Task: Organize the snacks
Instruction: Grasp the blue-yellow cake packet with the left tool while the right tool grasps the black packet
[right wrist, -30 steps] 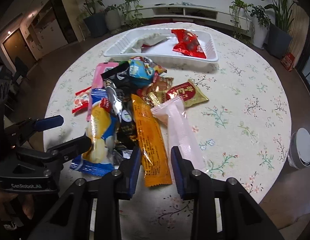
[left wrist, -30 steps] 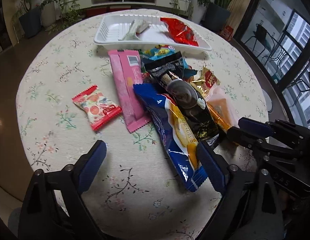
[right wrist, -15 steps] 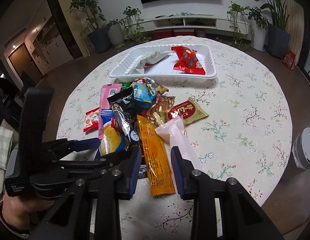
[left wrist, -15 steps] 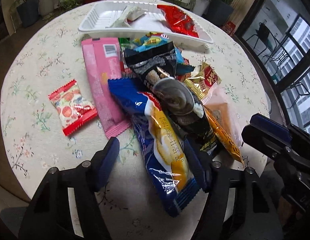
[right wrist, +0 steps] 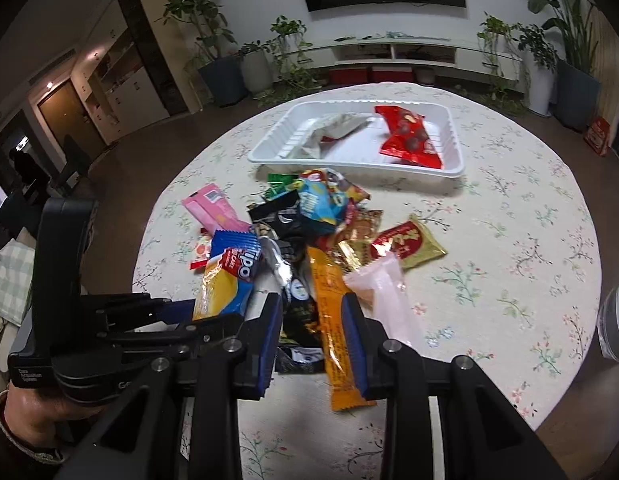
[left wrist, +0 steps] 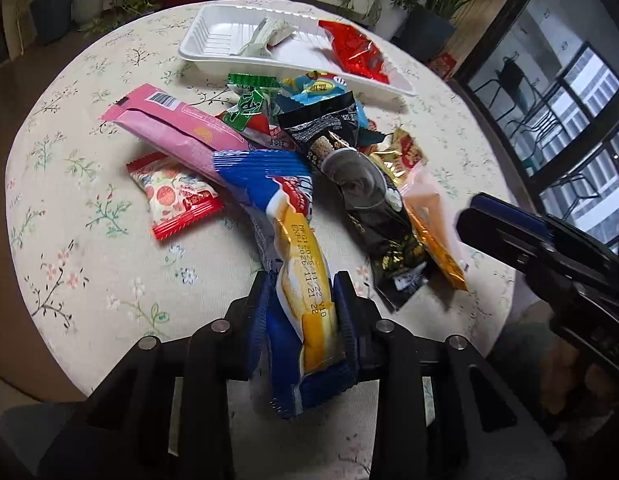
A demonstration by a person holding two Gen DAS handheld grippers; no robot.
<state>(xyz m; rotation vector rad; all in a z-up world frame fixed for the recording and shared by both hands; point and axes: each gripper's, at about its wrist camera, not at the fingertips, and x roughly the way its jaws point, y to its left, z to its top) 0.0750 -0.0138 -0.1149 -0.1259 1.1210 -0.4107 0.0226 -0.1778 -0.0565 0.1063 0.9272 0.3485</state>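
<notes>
Blue-and-yellow snack packet (left wrist: 299, 276) is sitting pinched at its near end between the left gripper (left wrist: 301, 312) pads, its far end lying on the snack pile on the floral tablecloth (left wrist: 89, 264). The right gripper (right wrist: 312, 340) is hovering part-open, gripping nothing, over the orange packet (right wrist: 335, 332). Beyond, the white tray (right wrist: 455, 170) is holding two snacks.

From my right gripper (right wrist: 312, 340), its jaws parted over an orange packet (right wrist: 336, 332), I look across the floral bench (right wrist: 509, 240) at a heap of snacks. At left, my left gripper (right wrist: 213, 320) clamps a blue-and-yellow wafer pack (right wrist: 225, 280). Beyond the heap, a white tray (right wrist: 455, 136) holds a red packet (right wrist: 409, 138) and a silver wrapper (right wrist: 333, 130).
</notes>
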